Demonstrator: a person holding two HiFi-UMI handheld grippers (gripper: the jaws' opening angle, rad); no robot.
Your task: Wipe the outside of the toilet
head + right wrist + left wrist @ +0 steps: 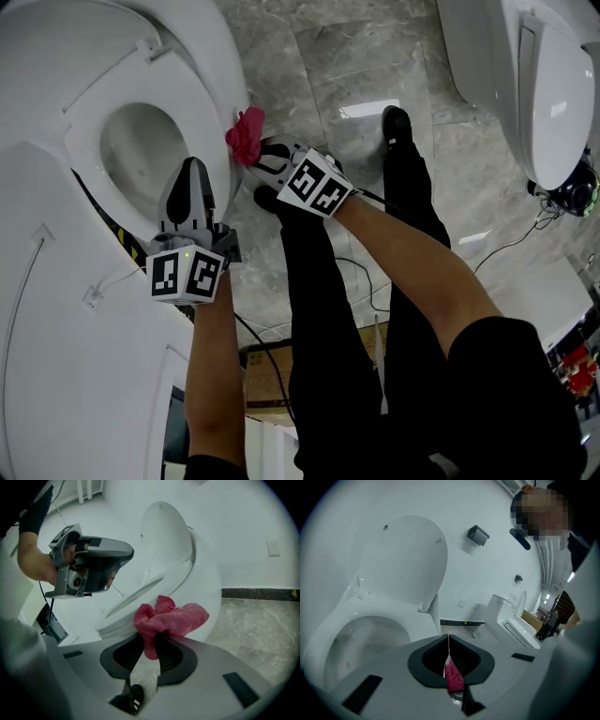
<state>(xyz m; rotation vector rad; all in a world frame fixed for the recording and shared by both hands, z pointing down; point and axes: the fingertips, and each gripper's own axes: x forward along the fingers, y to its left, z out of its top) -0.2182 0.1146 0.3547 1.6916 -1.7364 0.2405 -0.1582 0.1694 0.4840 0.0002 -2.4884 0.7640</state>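
Observation:
The white toilet (220, 56) fills the left of the head view, with its lid (403, 559) raised and its seat (379, 606) down. A pink cloth (246, 136) is bunched against the bowl's outer right side. My right gripper (261, 155) is shut on it, and the cloth (168, 618) bulges out past the jaws of the right gripper (152, 639) onto the bowl wall (204, 583). Over the seat's right edge hovers my left gripper (192, 169), touching no cloth. Its jaws meet in a thin line, so the left gripper (448, 644) is shut and empty.
A second toilet (553, 94) stands at the upper right across the grey marble floor (337, 66). The person's legs and black shoes (397, 122) are beside the bowl. Cables (506, 246) and a cardboard box (267, 375) lie on the floor.

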